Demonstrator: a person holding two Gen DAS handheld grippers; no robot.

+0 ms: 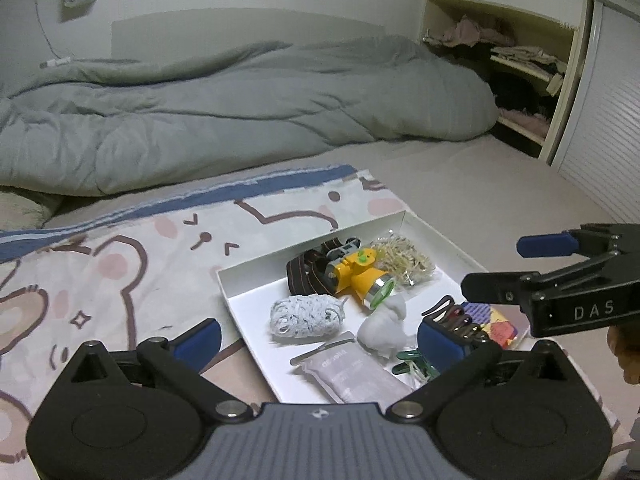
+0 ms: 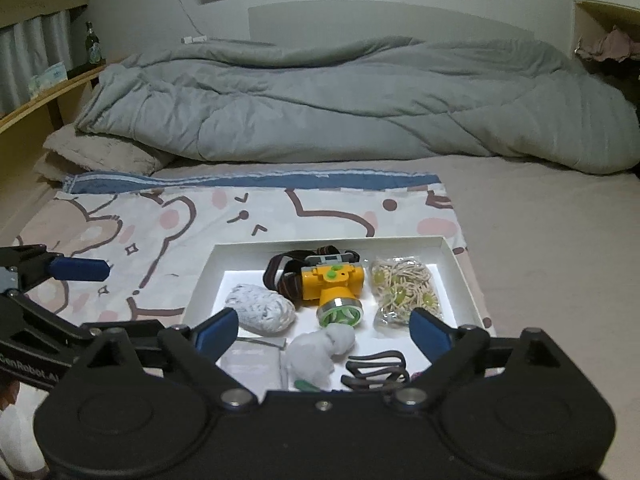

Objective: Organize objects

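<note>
In the left wrist view, the left gripper has its jaws wide apart with nothing pinched, hanging above the near end of the white tray, where the yellow headlamp lies near the middle, its long way running from 11 o'clock to 5 o'clock and its shiny lens facing 5 o'clock. In the right wrist view, the right gripper is spread wide and empty too, and the headlamp sits at the tray's middle with its lens facing 6 o'clock. I think the things are all packed and both hands have let go, so next comes lifting clear or finding a stray thing.
</note>
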